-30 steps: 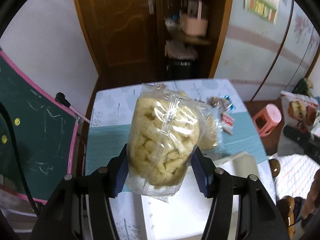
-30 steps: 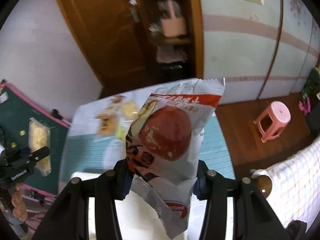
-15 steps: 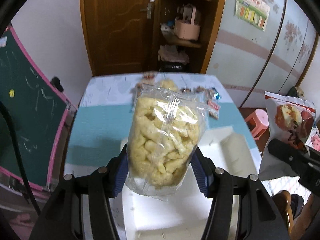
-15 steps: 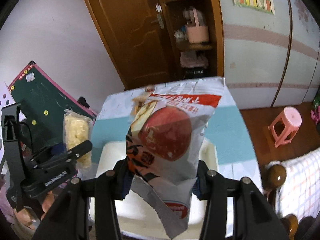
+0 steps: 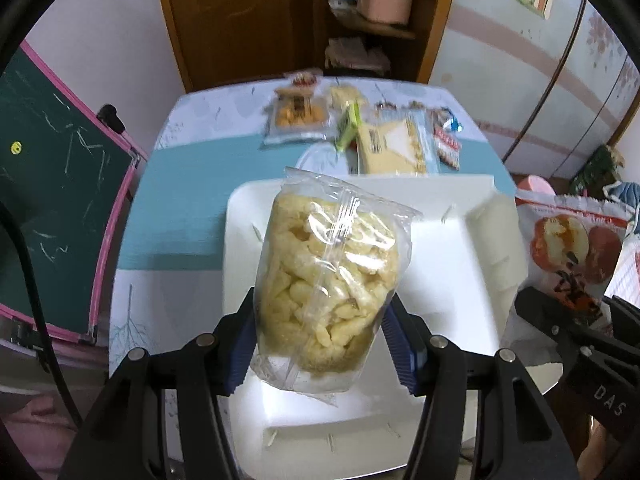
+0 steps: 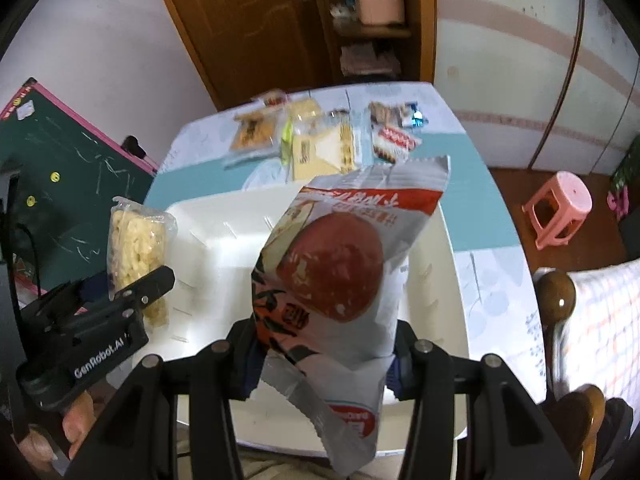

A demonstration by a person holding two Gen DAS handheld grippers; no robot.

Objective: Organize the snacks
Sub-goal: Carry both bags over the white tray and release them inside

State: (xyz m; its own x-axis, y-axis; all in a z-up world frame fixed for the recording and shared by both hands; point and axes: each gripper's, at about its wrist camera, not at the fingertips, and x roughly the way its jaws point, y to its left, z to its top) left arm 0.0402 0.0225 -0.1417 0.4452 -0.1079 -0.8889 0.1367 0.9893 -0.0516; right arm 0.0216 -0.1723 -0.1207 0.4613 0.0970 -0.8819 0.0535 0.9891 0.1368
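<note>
- Clear plastic bag of yellow puffed snacks (image 5: 330,280) sits upright between the left gripper (image 5: 320,350) fingers (image 5: 242,350), which are closed in on its lower half from both sides; bag is off the desk, held over the near-left part of the white tray (image 5: 448,240).
- Same puffed snack bag shows in the right wrist view (image 6: 138,254), at the left edge of the tray, left gripper (image 6: 132,292) body below it.
- White-and-red printed snack packet with a red apple picture (image 6: 340,272) is pinched between the right gripper (image 6: 324,364) fingers (image 6: 248,364), closed on its lower part; packet stands tilted, top leaning right, over the middle of the tray (image 6: 216,232).
- In the left wrist view the apple packet (image 5: 572,252) is at the right edge of the tray, right gripper (image 5: 568,328) under it.
- White tray lies on the near half of the desk (image 5: 180,208), which has a teal band across a pale patterned cloth.
- Far side of the desk, beyond the tray: loose snack packs in a group (image 5: 360,132) — an orange biscuit pack (image 5: 298,116) at left, a pale yellow flat pack (image 5: 394,144) in the middle with a green packet (image 5: 348,130) just beside it, small red-and-white pack (image 5: 448,146) at right.
- Green chalkboard with pink frame (image 5: 52,184) stands off the desk's left edge.
- Pink stool (image 6: 558,208) on the floor, well apart from the desk's right edge.
</note>
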